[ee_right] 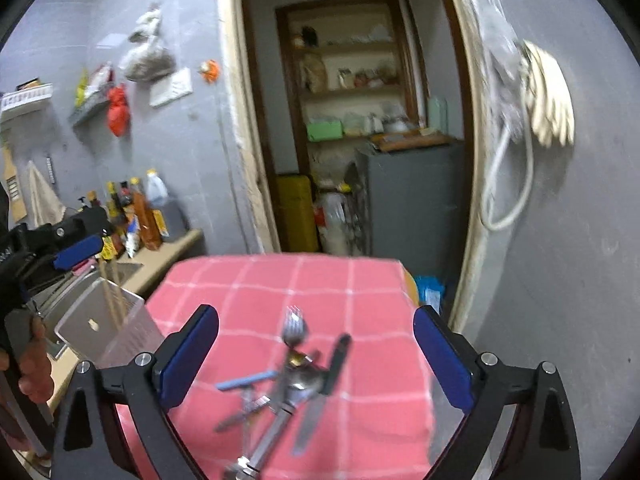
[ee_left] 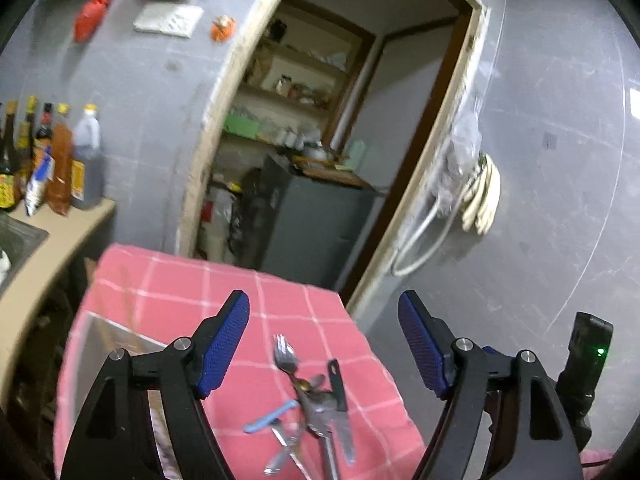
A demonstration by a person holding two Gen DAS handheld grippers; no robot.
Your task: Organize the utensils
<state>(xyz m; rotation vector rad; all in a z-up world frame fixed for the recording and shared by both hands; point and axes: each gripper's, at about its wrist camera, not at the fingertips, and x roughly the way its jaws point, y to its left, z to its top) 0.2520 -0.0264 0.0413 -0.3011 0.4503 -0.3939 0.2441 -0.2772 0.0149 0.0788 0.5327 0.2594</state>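
Note:
A heap of metal utensils (ee_left: pixel 316 412) lies on a table under a pink checked cloth (ee_left: pixel 180 292). In it are a fork (ee_left: pixel 284 354), a black-handled knife (ee_left: pixel 338 388) and a blue-handled piece (ee_left: pixel 270 418). My left gripper (ee_left: pixel 323 298) hangs open above the heap with nothing between its pads. The right wrist view shows the same fork (ee_right: pixel 294 326), knife (ee_right: pixel 336 364), a spoon (ee_right: pixel 304 380) and the blue handle (ee_right: pixel 246 380). My right gripper (ee_right: pixel 316 310) is open and empty over them. A clear utensil holder (ee_right: pixel 104 328) with chopsticks (ee_right: pixel 110 292) stands at the cloth's left edge.
A counter (ee_left: pixel 60 236) with several sauce bottles (ee_left: pixel 60 160) and a sink (ee_left: pixel 16 240) runs along the left. Behind the table an open doorway (ee_right: pixel 360 120) leads to shelves and a grey cabinet (ee_right: pixel 412 196). Pale gloves (ee_right: pixel 548 92) hang on the right wall. A hand (ee_right: pixel 34 364) holds the left gripper's grip.

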